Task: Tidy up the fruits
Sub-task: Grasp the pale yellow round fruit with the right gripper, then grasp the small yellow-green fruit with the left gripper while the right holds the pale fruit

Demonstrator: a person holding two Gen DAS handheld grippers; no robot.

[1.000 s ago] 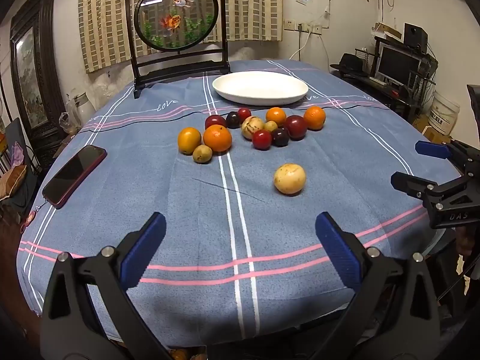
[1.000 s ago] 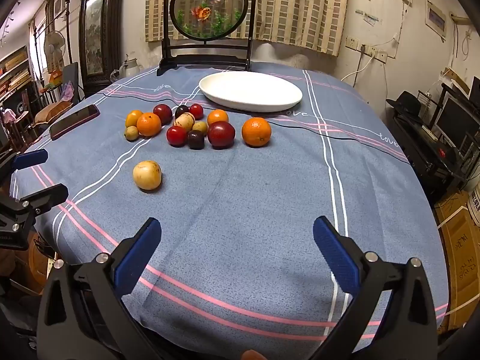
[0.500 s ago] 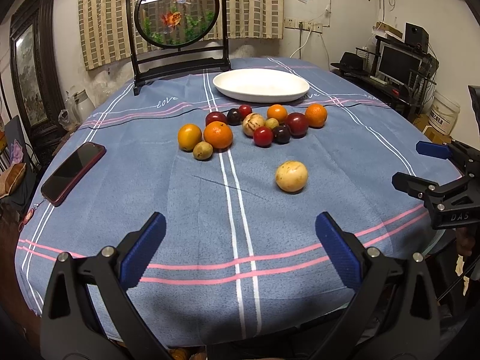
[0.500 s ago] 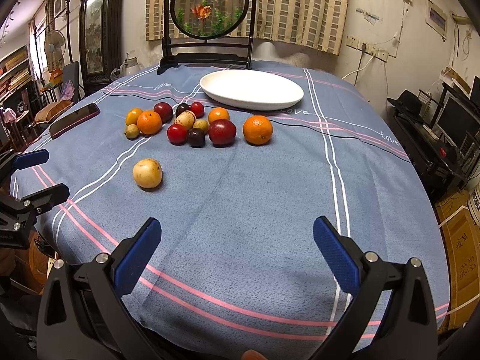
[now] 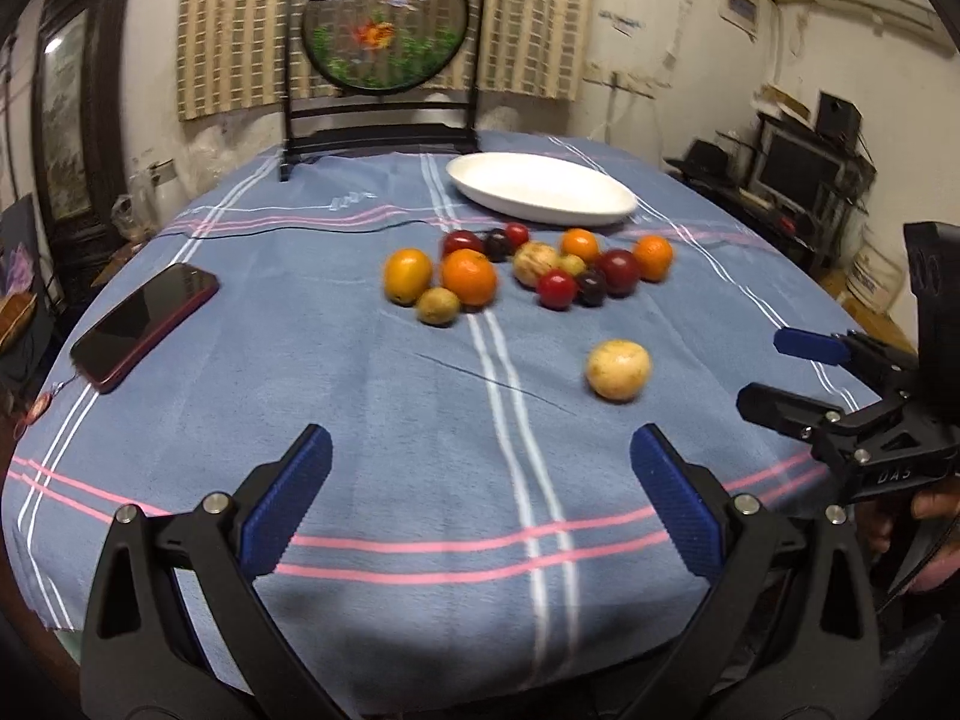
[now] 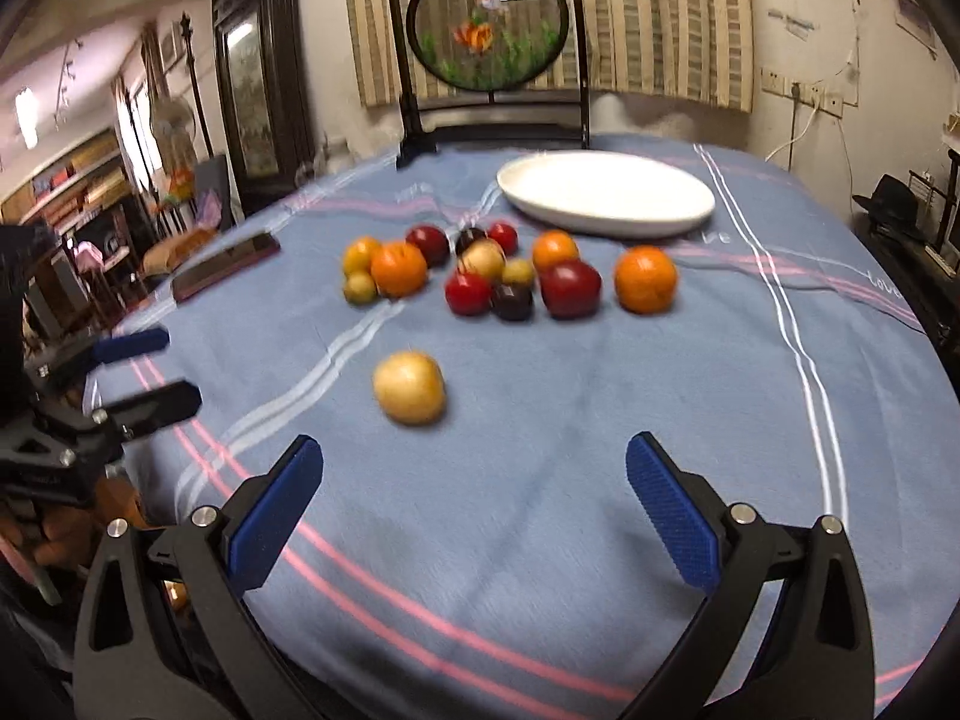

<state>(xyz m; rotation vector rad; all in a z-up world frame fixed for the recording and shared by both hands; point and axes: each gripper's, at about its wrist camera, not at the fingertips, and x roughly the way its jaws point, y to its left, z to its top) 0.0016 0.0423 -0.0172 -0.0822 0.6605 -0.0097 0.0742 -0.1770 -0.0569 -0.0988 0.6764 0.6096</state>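
Both tongs have come closer to the fruit than they were a moment ago. The right tongs [image 6: 474, 516] moved the most, and the lone yellow fruit [image 6: 410, 387] now sits near them, at about 11 o'clock from their blue tips. The picture is a bit blurry, so I think they are on the move. The right tongs are spread wide and hold nothing. The left tongs [image 5: 480, 498] are spread wide too, with nothing between them.

No fruit has moved yet. The pile of fruit [image 5: 528, 270] sits in the middle of the table [image 5: 360, 408], at 12 o'clock from the left tongs. The white plate [image 5: 540, 189] is just behind the pile, and it has nothing on it. A phone [image 5: 144, 318] lies far off at 10 o'clock.

So the job has only just begun. I think the lone yellow fruit will be picked first, because it is the nearest one. It is round, so it could roll if a tip bumps it
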